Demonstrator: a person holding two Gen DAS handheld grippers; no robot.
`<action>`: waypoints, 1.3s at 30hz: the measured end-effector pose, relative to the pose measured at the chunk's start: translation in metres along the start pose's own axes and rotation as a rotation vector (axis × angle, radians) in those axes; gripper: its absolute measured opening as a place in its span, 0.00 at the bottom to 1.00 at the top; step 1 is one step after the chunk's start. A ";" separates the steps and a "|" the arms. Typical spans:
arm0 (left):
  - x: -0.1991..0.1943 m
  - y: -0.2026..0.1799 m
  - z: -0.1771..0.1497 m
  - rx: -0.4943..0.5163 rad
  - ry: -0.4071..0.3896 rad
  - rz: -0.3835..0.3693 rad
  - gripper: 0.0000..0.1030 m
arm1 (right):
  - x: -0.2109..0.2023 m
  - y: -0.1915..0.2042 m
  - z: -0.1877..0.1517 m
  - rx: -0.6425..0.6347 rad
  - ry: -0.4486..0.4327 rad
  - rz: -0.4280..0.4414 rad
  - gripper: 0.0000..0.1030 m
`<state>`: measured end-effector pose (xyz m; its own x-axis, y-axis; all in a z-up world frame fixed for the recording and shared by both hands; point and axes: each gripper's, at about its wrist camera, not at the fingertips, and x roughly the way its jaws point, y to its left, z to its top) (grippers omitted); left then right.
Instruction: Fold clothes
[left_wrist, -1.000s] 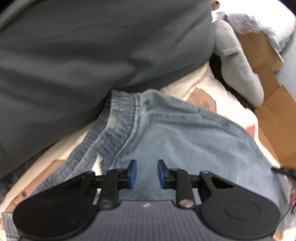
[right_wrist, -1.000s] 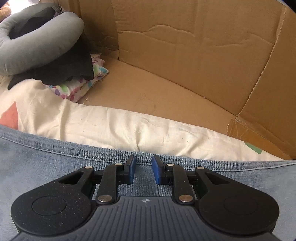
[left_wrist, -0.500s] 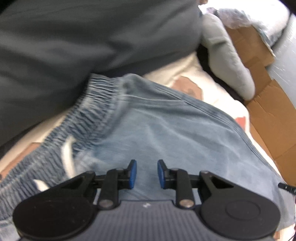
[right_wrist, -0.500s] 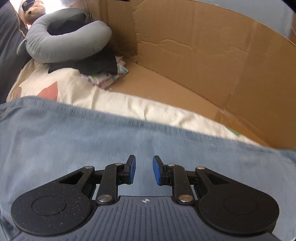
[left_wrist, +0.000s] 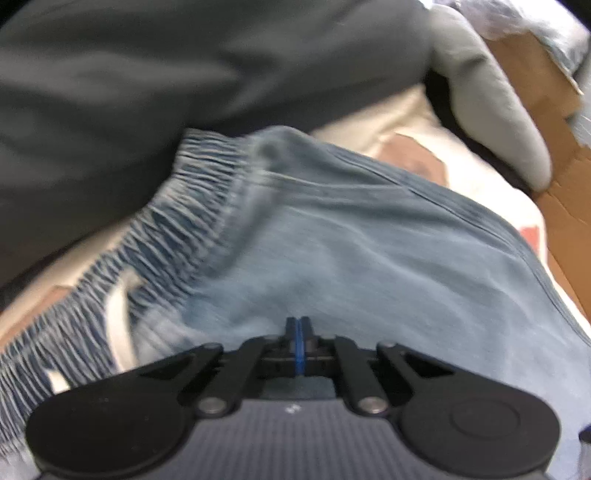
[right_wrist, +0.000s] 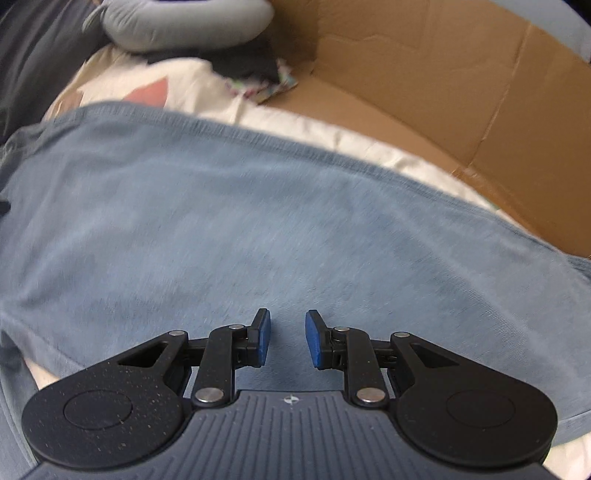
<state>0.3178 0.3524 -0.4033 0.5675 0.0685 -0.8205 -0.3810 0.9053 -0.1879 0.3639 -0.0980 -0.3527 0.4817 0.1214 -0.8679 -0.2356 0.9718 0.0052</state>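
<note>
Both views are lit by soft daylight, brightest at the upper corners, where the cream bedsheet (left_wrist: 402, 110) washes out. Motion blur smears the denim pants (right_wrist: 221, 221), especially the elastic waistband (left_wrist: 177, 229). Fisheye curvature bends the cardboard box (right_wrist: 443, 92) near the edges.

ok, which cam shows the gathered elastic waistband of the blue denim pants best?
Left wrist view: the gathered elastic waistband runs across its left half, ruching visible though motion-blurred, ahead of the left gripper. The right wrist view shows only plain denim and a hemmed edge, no waistband.
</note>
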 end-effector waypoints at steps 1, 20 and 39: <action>0.001 0.004 0.003 0.001 -0.003 0.007 0.03 | 0.001 0.002 -0.002 0.004 0.004 0.001 0.27; -0.035 0.071 0.063 -0.106 0.025 -0.087 0.05 | -0.012 -0.002 -0.004 0.081 0.004 0.083 0.32; 0.013 0.052 0.067 -0.087 0.006 -0.050 0.06 | 0.007 -0.013 -0.018 0.122 0.020 0.092 0.32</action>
<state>0.3538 0.4287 -0.3874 0.5831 0.0214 -0.8121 -0.4146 0.8675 -0.2748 0.3552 -0.1131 -0.3674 0.4457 0.2087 -0.8705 -0.1735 0.9741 0.1447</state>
